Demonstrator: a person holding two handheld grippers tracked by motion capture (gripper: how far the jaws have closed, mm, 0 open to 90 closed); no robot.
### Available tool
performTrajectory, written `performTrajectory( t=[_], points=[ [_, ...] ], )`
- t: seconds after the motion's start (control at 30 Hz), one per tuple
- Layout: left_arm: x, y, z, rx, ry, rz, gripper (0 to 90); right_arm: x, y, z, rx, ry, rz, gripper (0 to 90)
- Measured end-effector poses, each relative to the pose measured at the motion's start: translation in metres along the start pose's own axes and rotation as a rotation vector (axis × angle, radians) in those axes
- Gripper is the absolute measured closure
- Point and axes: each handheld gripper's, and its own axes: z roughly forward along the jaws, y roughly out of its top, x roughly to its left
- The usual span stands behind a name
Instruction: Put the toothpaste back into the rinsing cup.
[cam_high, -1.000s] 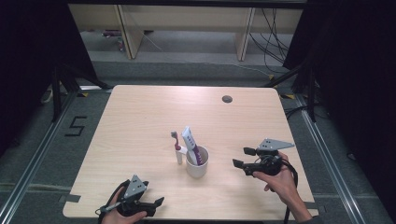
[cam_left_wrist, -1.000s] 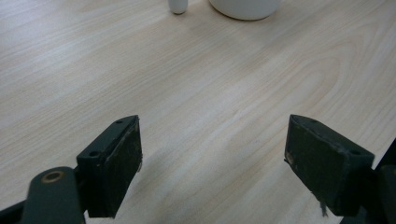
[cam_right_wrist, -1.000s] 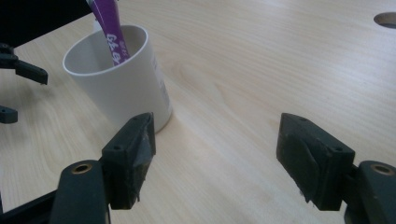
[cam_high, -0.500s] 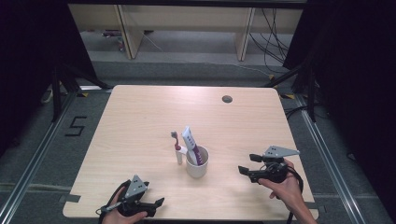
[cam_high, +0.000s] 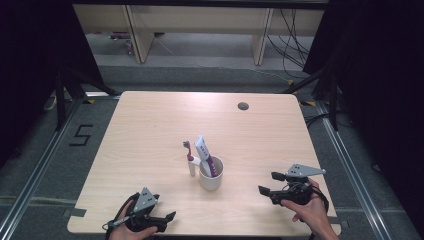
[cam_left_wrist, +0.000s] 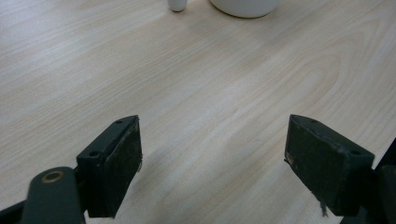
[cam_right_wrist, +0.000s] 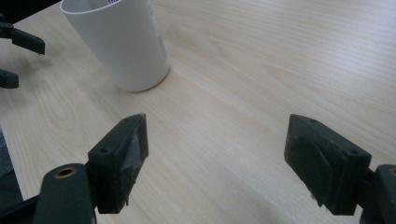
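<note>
Pale wood-grain tabletop (cam_high: 150, 130), ringed by dark curtains and grey floor, carries one small cluster near its front middle: a white cup (cam_high: 210, 175) standing upright with a toothpaste tube (cam_high: 203, 148) leaning out of it, cap end down inside, beside what looks like a purple handle. Just to the cup's left a toothbrush (cam_high: 189, 159) stands on its white base, apart from the cup or barely touching; the high view does not settle which.

By its look the cup is light, rigid plastic or ceramic, smooth-walled and slightly tapered, so it could slip in a pinch taken low and would tip easily with the tall tube levering it; a hold across the wall just under the rim seems soundest. The tube is soft and would dent, best taken by its flat crimped top. The brush is slim, stiff and top-heavy, best taken mid-handle.

To the cup's right, well apart, the right gripper (cam_high: 270, 184) lies low in a hand at the table's front edge. Its jaws have just been opening and stand spread wide with bare wood between them, the cup ahead and left in its own view (cam_right_wrist: 123, 42). The left gripper (cam_high: 169, 218) rests at the front left edge, jaws likewise spread on nothing, the cup's base (cam_left_wrist: 243, 6) far ahead.
</note>
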Motion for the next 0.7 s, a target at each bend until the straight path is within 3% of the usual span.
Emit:
performTrajectory(
  t=[0.03, 0.07, 0.1, 0.13, 0.17, 0.23, 0.3, 0.4, 0.43, 0.47, 0.5, 0.57, 0.63, 0.7],
  points=[
    [0.000, 0.000, 0.000, 0.000, 0.000, 0.001, 18.5, -0.002, -0.001, 0.000, -0.006, -0.010, -0.029, 22.3],
    [0.000, 0.000, 0.000, 0.003, 0.002, 0.001, 18.5, 0.000, -0.002, -0.001, -0.004, -0.007, -0.008, 22.0],
    [0.000, 0.000, 0.000, 0.003, 0.002, 0.001, 18.5, -0.002, -0.003, -0.001, -0.006, -0.019, -0.034, 21.9],
    [0.000, 0.000, 0.000, 0.002, 0.003, -0.001, 18.5, 0.001, -0.004, -0.001, 0.008, -0.003, -0.002, 21.6],
    [0.000, 0.000, -0.001, 0.002, 0.003, 0.000, 18.5, -0.001, -0.005, -0.002, 0.001, -0.018, -0.032, 21.2],
    [0.000, 0.000, 0.000, 0.002, 0.005, -0.003, 18.5, 0.002, -0.007, -0.002, 0.008, -0.006, 0.003, 20.4],
    [0.000, 0.000, -0.001, 0.003, 0.004, 0.001, 18.5, 0.000, -0.008, -0.004, 0.003, -0.023, -0.029, 19.5],
    [0.000, 0.000, 0.000, 0.004, 0.003, 0.001, 18.5, 0.000, -0.011, -0.005, -0.003, -0.029, -0.029, 20.4],
    [0.000, 0.000, 0.000, 0.003, 0.002, 0.000, 18.5, 0.002, -0.012, -0.005, 0.000, -0.019, -0.003, 20.3],
    [0.000, 0.000, 0.000, 0.001, 0.001, 0.001, 18.5, 0.001, -0.012, -0.005, -0.001, -0.028, -0.029, 20.3],
    [0.000, 0.000, 0.000, 0.000, 0.001, 0.001, 18.5, 0.003, -0.013, -0.005, 0.006, -0.017, 0.001, 20.3],
    [0.000, 0.000, 0.000, 0.001, 0.001, 0.000, 18.5, 0.002, -0.014, -0.005, 0.009, -0.017, -0.025, 20.3],
    [0.000, 0.000, 0.000, 0.001, 0.001, 0.001, 18.5, 0.004, -0.015, -0.005, 0.003, -0.012, -0.001, 20.0],
    [0.000, 0.000, 0.000, 0.001, 0.001, 0.000, 18.5, 0.002, -0.016, -0.006, 0.008, -0.023, -0.022, 19.9]
  ],
)
